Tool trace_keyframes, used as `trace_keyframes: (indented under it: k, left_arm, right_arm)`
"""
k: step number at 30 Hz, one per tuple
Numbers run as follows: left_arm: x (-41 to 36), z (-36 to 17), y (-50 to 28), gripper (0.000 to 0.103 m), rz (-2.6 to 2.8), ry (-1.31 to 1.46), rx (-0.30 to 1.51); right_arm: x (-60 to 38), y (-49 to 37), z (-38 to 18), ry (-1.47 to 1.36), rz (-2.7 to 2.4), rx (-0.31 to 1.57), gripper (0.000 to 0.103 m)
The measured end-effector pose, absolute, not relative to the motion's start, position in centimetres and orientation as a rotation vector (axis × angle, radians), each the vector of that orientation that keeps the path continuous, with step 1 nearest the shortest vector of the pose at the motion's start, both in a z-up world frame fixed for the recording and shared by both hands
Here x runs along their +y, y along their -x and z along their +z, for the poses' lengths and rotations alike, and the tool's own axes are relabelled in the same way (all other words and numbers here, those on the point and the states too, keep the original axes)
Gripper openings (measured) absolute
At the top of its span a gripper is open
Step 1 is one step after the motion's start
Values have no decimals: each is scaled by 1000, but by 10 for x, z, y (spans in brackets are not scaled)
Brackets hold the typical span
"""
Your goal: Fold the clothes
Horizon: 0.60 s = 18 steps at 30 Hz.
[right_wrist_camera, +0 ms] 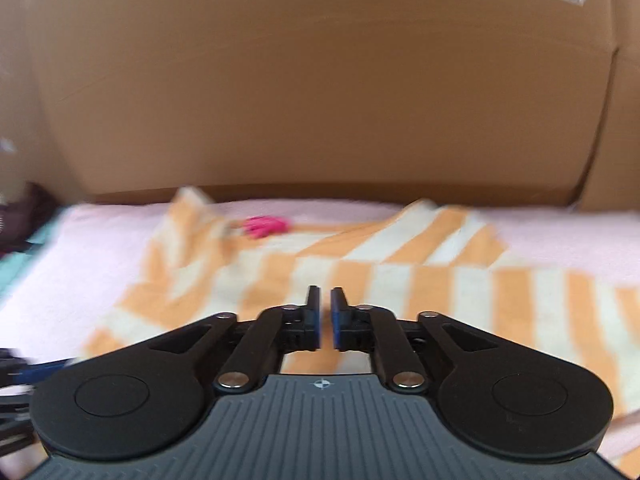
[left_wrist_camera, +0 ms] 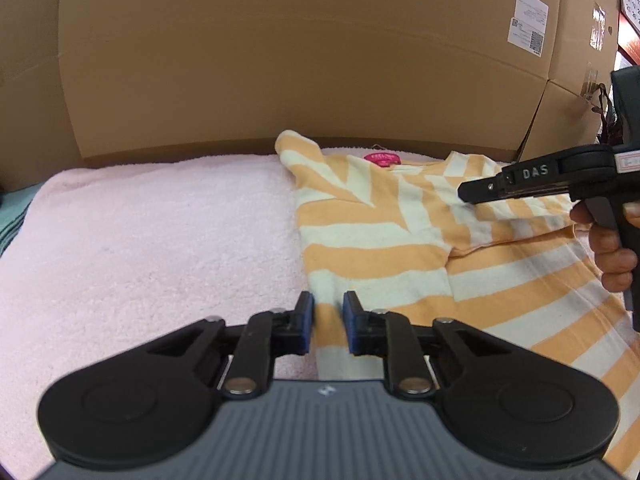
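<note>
Cardboard box [left_wrist_camera: 280,60]: the largest thing in view, a brown wall that fills the whole back from 9 o'clock to 3 o'clock and closes off the far edge of the work surface. A white printed label [left_wrist_camera: 528,20] sits on it at 2 o'clock. Its flaps face away, so I cannot tell what it holds.
Second box [left_wrist_camera: 580,80]: stands against the first at 2 o'clock, with strips of tape on its face.
Pink towel [left_wrist_camera: 140,240]: fluffy, spread flat as the work surface, bare from 8 to 10 o'clock in the left wrist view.
Striped shirt [left_wrist_camera: 380,240]: orange and cream, lying on the towel from 12 down to 4 o'clock. One sleeve is turned inward over the body, and a pink neck label [left_wrist_camera: 382,159] shows at the collar near the box. The right wrist view shows the same shirt, blurred.
Teal cloth [right_wrist_camera: 24,256]: a folded edge past the towel at 9 o'clock; blurred.
Left gripper [left_wrist_camera: 329,322]: low at 6 o'clock, blue pads a narrow gap apart, with the shirt's near left edge lying in that gap. Whether the pads pinch the cloth I cannot tell.
Right gripper [right_wrist_camera: 325,317]: pads nearly together, a thin slit between them, nothing in it, above the shirt's body. In the left wrist view it enters at 3 o'clock, held by a hand [left_wrist_camera: 614,256].
</note>
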<state>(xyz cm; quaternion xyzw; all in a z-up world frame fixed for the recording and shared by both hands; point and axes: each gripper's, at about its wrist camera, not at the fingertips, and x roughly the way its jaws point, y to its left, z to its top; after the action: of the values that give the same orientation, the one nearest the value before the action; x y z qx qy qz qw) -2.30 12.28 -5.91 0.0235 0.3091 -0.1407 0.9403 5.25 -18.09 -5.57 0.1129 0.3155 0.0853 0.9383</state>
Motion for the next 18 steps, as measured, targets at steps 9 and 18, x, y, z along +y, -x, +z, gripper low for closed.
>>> trace_keyframes:
  k: [9,18]
  left_arm:
    - [136,-57,32,9,-232,-79,649]
    - [123,-44,47,19,-379,-38,620]
  right_arm:
    - [-170,-21,-62,-175,72,635,4]
    - [-190,11,-73,-487,74,687,26]
